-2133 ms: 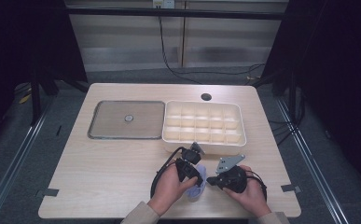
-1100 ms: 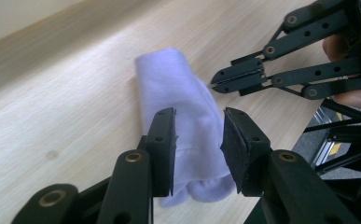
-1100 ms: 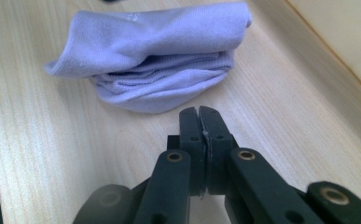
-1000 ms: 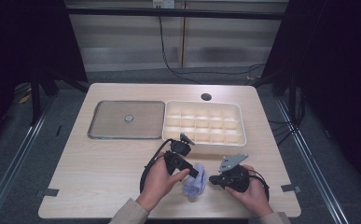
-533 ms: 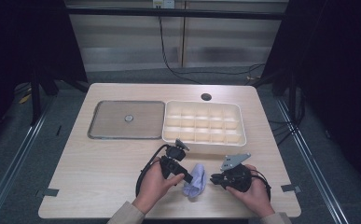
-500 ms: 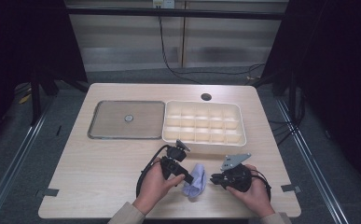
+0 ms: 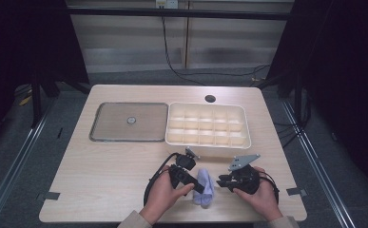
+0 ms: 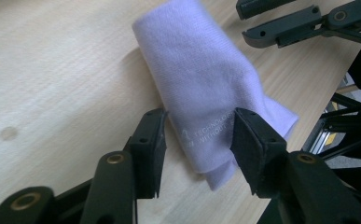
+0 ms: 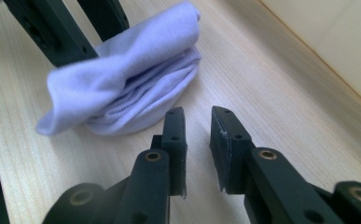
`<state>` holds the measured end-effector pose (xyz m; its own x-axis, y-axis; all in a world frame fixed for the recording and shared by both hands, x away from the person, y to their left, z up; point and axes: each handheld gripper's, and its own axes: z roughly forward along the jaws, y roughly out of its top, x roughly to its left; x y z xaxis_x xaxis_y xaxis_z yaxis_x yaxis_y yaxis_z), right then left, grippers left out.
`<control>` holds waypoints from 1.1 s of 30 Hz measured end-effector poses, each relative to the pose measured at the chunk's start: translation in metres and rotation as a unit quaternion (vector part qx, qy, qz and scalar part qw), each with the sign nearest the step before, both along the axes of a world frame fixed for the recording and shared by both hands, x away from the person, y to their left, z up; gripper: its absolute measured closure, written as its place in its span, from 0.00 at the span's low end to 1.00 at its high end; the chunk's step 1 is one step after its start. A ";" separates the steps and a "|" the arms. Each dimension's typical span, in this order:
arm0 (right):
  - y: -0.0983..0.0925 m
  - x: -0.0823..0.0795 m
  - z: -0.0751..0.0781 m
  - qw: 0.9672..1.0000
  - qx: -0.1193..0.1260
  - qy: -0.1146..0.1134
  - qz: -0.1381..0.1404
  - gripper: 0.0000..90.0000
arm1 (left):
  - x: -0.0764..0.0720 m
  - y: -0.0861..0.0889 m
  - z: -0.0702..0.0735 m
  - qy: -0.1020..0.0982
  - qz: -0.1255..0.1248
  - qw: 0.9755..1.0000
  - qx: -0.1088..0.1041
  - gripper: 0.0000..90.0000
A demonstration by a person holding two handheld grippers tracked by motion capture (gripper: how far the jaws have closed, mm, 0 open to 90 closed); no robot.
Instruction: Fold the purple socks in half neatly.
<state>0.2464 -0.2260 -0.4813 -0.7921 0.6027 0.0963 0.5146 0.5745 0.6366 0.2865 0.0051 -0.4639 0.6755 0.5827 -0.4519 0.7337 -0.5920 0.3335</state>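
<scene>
A folded pale lilac cloth lies on the wooden table, near the near edge and a little right of centre, between the person's two hands. The left gripper sits at the cloth's left side. In the left gripper view its jaws stand apart, about half open, straddling the near end of the cloth; the pads are beside the fabric but do not press it, and the cloth rests on the table under its own weight. These jaws have just been opening. The right gripper lies just right of the cloth, pointing left toward it. In the right gripper view its jaws show a narrow gap with nothing between them, only bare table, and the cloth lies just beyond the tips, apart from them. These jaws have just been opening as well. The cloth is rolled or folded over itself, with faint printed lettering on one face. Farther off, a cream tray of square compartments stands at centre right, with a flat grey metal tray just to its left.
</scene>
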 end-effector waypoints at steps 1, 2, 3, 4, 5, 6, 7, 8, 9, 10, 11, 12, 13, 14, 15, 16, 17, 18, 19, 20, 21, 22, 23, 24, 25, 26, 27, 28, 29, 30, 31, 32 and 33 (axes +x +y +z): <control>0.000 0.000 0.000 1.000 0.002 0.001 -0.001 0.83 | 0.001 0.003 0.002 -0.003 0.003 1.000 0.002 0.58; -0.001 0.001 0.000 1.000 0.007 0.008 -0.002 0.82 | 0.002 0.007 0.004 -0.008 0.000 1.000 -0.001 0.56; -0.002 0.001 0.001 1.000 0.010 0.009 -0.004 0.82 | 0.003 0.010 0.005 -0.015 -0.002 1.000 -0.003 0.54; -0.001 0.001 0.002 1.000 0.006 0.010 -0.008 0.81 | 0.004 0.015 0.006 -0.021 -0.003 1.000 -0.002 0.53; -0.001 0.001 0.002 1.000 0.009 0.014 -0.010 0.81 | 0.005 0.020 0.007 -0.028 -0.005 1.000 -0.002 0.51; -0.001 0.002 0.003 1.000 0.011 0.018 -0.013 0.79 | 0.006 0.024 0.007 -0.035 -0.003 0.999 -0.007 0.49; -0.001 0.002 0.004 0.999 0.010 0.025 -0.018 0.77 | 0.007 0.028 0.008 -0.040 -0.003 0.999 -0.006 0.48; -0.001 0.002 0.004 0.999 0.013 0.029 -0.022 0.76 | 0.008 0.033 0.008 -0.047 -0.004 0.999 -0.006 0.47; -0.001 0.002 0.004 0.999 0.014 0.036 -0.025 0.75 | 0.008 0.036 0.008 -0.053 -0.005 0.999 -0.008 0.45; 0.000 0.003 0.005 0.999 0.014 0.038 -0.028 0.74 | 0.009 0.042 0.007 -0.061 -0.007 0.998 -0.008 0.44; 0.000 0.003 0.004 0.998 0.016 0.043 -0.032 0.74 | 0.009 0.045 0.007 -0.067 -0.007 0.998 -0.007 0.42; 0.000 0.004 0.004 0.998 0.015 0.043 -0.031 0.73 | 0.008 0.051 0.005 -0.080 -0.004 0.997 -0.005 0.41; 0.001 0.003 0.004 0.998 0.013 0.057 -0.040 0.71 | 0.009 0.056 0.003 -0.089 -0.007 0.996 -0.005 0.40; 0.002 0.003 0.005 0.997 0.014 0.061 -0.042 0.70 | 0.009 0.061 0.001 -0.099 -0.012 0.995 -0.002 0.39; 0.002 0.004 0.005 0.997 0.020 0.064 -0.042 0.69 | 0.009 0.066 -0.001 -0.107 -0.009 0.994 -0.001 0.39; 0.002 0.004 0.006 0.997 0.019 0.065 -0.045 0.68 | 0.009 0.070 -0.003 -0.114 -0.004 0.993 -0.001 0.38; 0.001 0.004 0.007 0.996 0.018 0.069 -0.050 0.67 | 0.010 0.075 -0.004 -0.121 -0.006 0.993 0.000 0.37; 0.002 0.005 0.007 0.996 0.023 0.073 -0.054 0.66 | 0.010 0.079 -0.006 -0.126 -0.005 0.992 -0.001 0.37; 0.001 0.006 0.008 0.995 0.025 0.077 -0.058 0.64 | 0.010 0.082 -0.007 -0.128 -0.004 0.992 0.001 0.36; 0.001 0.006 0.008 0.994 0.025 0.085 -0.064 0.62 | 0.010 0.086 -0.008 -0.130 -0.004 0.991 0.000 0.35; 0.000 0.007 0.008 0.994 0.028 0.090 -0.063 0.62 | 0.011 0.088 -0.009 -0.136 -0.004 0.991 0.001 0.34; 0.000 0.008 0.008 0.994 0.025 0.090 -0.064 0.61 | 0.011 0.091 -0.009 -0.140 0.000 0.990 0.001 0.34; 0.000 0.008 0.008 0.993 0.025 0.092 -0.066 0.59 | 0.012 0.093 -0.009 -0.144 -0.003 0.990 0.005 0.34; -0.001 0.009 0.009 0.993 0.022 0.095 -0.070 0.58 | 0.012 0.096 -0.009 -0.149 -0.003 0.989 0.002 0.33; -0.001 0.009 0.009 0.992 0.023 0.099 -0.073 0.57 | 0.013 0.098 -0.009 -0.154 -0.003 0.988 0.002 0.33; -0.002 0.010 0.010 0.992 0.022 0.100 -0.075 0.56 | 0.013 0.100 -0.009 -0.157 -0.001 0.988 0.001 0.33; -0.002 0.010 0.010 0.992 0.022 0.100 -0.075 0.55 | 0.014 0.102 -0.008 -0.162 -0.005 0.987 0.003 0.33; -0.003 0.011 0.010 0.992 0.020 0.101 -0.074 0.54 | 0.014 0.104 -0.008 -0.165 -0.001 0.986 0.002 0.32; -0.003 0.011 0.011 0.992 0.019 0.103 -0.075 0.53 | 0.014 0.106 -0.008 -0.172 -0.003 0.985 0.003 0.32; -0.004 0.011 0.011 0.992 0.015 0.102 -0.074 0.53 | 0.014 0.107 -0.008 -0.178 0.000 0.984 0.001 0.31; -0.004 0.011 0.011 0.992 0.014 0.105 -0.075 0.52 | 0.014 0.109 -0.009 -0.181 0.002 0.984 -0.003 0.31; -0.004 0.011 0.011 0.991 0.012 0.106 -0.076 0.51 | 0.014 0.112 -0.009 -0.185 -0.003 0.983 -0.002 0.30; -0.005 0.011 0.011 0.991 0.009 0.108 -0.078 0.50 | 0.014 0.115 -0.010 -0.190 -0.001 0.982 -0.004 0.30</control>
